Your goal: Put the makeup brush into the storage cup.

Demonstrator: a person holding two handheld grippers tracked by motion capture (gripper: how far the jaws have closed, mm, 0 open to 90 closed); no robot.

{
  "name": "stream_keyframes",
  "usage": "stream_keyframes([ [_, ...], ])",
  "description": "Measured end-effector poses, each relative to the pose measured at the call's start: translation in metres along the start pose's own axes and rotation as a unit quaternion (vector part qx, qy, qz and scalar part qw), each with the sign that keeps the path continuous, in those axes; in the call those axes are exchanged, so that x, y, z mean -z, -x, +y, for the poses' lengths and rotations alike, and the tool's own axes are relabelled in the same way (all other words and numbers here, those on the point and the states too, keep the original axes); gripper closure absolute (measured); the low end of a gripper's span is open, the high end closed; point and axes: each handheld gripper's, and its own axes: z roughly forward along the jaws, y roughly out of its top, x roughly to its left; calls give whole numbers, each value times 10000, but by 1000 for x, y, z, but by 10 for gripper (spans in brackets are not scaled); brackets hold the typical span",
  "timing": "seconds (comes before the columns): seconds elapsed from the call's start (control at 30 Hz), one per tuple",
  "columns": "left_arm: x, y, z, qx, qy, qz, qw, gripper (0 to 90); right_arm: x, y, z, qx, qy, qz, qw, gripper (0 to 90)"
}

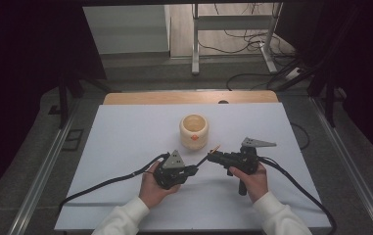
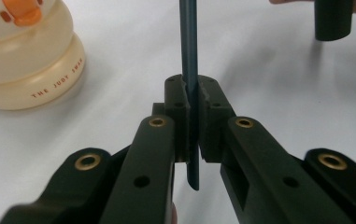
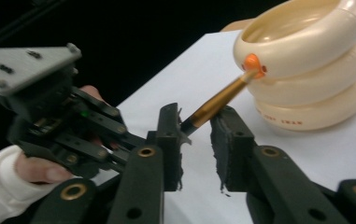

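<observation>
My left gripper (image 2: 192, 119) has its fingers clamped on the dark handle of a thin brush (image 2: 189, 51), held above the table (image 1: 125, 127) just near of the cream ringed pot (image 1: 194, 131). My right gripper (image 3: 196, 135) stands with fingers parted around the brush's gold ferrule, not gripping it. The orange tip lies close by the pot's side.

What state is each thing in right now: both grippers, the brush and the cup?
Left gripper: shut on the brush handle.
Right gripper: open, jaws either side of the brush's gold ferrule, not clamping.
Brush: held off the table, pointing toward the cup.
Cup: upright on the table, open top, looks empty.
</observation>
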Motion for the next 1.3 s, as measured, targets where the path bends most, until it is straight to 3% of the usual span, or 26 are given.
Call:
stream_keyframes([
  [0.5, -10, 3, -3, -87, -228, 18, 9997, 846, -4, 1, -1, -277, -49, 258, 9993, 804],
  [0.67, -12, 4, -3, -91, -229, -2, 9997, 845, -4, 0, -1, -421, -33, 457, 9981, 835],
  [0.8, -11, 4, -2, -98, -187, -6, 9998, 832, -3, -1, 0, -396, -2, 509, 9979, 835],
  [0.87, -11, 4, -3, -99, -196, -8, 9998, 777, -2, -1, 1, -379, 29, 516, 9979, 835],
  [1.07, -8, 6, -1, -60, -102, 35, 9999, 436, 3, -3, 4, -244, 82, 396, 9989, 835],
  [1.3, 2, 8, 0, -121, -101, 83, 9998, 280, 7, -4, 6, -167, 99, 340, 9992, 835],
])
